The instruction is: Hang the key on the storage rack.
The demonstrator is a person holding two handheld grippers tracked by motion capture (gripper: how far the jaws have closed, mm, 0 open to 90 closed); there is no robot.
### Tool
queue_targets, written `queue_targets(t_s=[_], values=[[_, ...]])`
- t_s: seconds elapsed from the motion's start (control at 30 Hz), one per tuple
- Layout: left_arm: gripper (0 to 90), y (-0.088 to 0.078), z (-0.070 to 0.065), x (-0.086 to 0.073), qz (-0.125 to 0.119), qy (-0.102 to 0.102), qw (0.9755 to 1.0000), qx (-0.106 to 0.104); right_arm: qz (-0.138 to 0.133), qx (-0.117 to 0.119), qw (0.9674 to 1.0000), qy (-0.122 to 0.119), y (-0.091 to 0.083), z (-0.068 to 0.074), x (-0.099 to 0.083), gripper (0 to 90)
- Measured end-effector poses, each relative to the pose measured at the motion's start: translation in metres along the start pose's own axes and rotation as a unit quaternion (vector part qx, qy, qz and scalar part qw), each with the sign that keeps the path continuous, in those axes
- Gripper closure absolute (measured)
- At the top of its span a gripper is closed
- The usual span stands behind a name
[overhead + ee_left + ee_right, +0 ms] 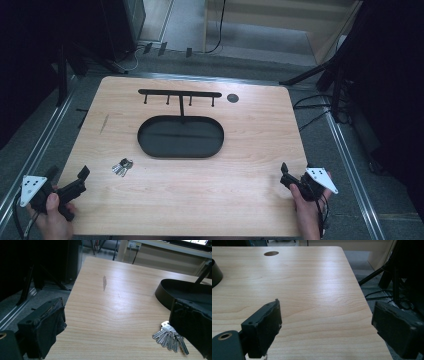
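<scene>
Finding: the work appears to be at its opening step, with nothing grasped. The bunch of keys (pixel 122 167) lies flat on the wooden table (pixel 240 210), just off the near-left end of the oval black tray (pixel 180 137) and apart from its wall. From the far side of the tray rises a post carrying a hook rack (pixel 179 93) with four short pegs, all bare.

Left gripper (pixel 67 182): held at the near-left corner of the table, well to the near-left of the tray, pointing toward the keys. Its jaws stand wide apart with nothing between them; in the left gripper view the keys (pixel 170 337) lie just ahead of the right-hand jaw, untouched.

Right gripper (pixel 290 175): held near the near-right edge of the table, well to the right of the tray. Its jaws are likewise spread, with bare wood between them in the right gripper view.

Assessment: the keys are the nearest item to either tool, and the left gripper is the one placed to take them; the approach has not yet reached contact. The next move calls for bringing the left jaws forward and down over the bunch, closing near the ring rather than on the loose fanned blades, since the flat keys offer little height to pinch. Destination is judged to be the tray or a peg; which one cannot be told.
</scene>
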State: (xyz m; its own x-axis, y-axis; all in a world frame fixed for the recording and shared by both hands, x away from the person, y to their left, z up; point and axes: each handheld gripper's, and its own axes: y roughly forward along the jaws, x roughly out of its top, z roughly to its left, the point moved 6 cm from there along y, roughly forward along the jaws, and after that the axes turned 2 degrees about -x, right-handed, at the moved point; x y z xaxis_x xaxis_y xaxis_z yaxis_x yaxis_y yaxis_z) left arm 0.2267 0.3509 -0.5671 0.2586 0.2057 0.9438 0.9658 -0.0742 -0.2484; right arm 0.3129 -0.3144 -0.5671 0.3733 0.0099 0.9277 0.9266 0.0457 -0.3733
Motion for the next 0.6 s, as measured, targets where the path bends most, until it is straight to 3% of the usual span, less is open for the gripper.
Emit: queue_targets(t_s=[0.37, 0.5, 0.6], values=[[0.8, 0.0003, -0.0001, -0.0003, 0.001, -0.002, 1.0000, -0.001, 0.000, 0.000, 1.0000, 0.000, 0.0001, -0.0003, 0.0000, 9.3], [0.9, 0.0008, -0.0046, -0.0008, 0.003, 0.019, 0.9998, -0.002, 0.000, -0.001, 1.0000, 0.000, 0.0001, -0.0002, 0.0000, 9.3], [0.8, 0.0008, -0.0051, -0.0005, 0.005, 0.023, 0.9997, 0.000, 0.000, -0.002, 1.0000, 0.000, 0.0001, -0.0001, 0.0000, 9.3]])
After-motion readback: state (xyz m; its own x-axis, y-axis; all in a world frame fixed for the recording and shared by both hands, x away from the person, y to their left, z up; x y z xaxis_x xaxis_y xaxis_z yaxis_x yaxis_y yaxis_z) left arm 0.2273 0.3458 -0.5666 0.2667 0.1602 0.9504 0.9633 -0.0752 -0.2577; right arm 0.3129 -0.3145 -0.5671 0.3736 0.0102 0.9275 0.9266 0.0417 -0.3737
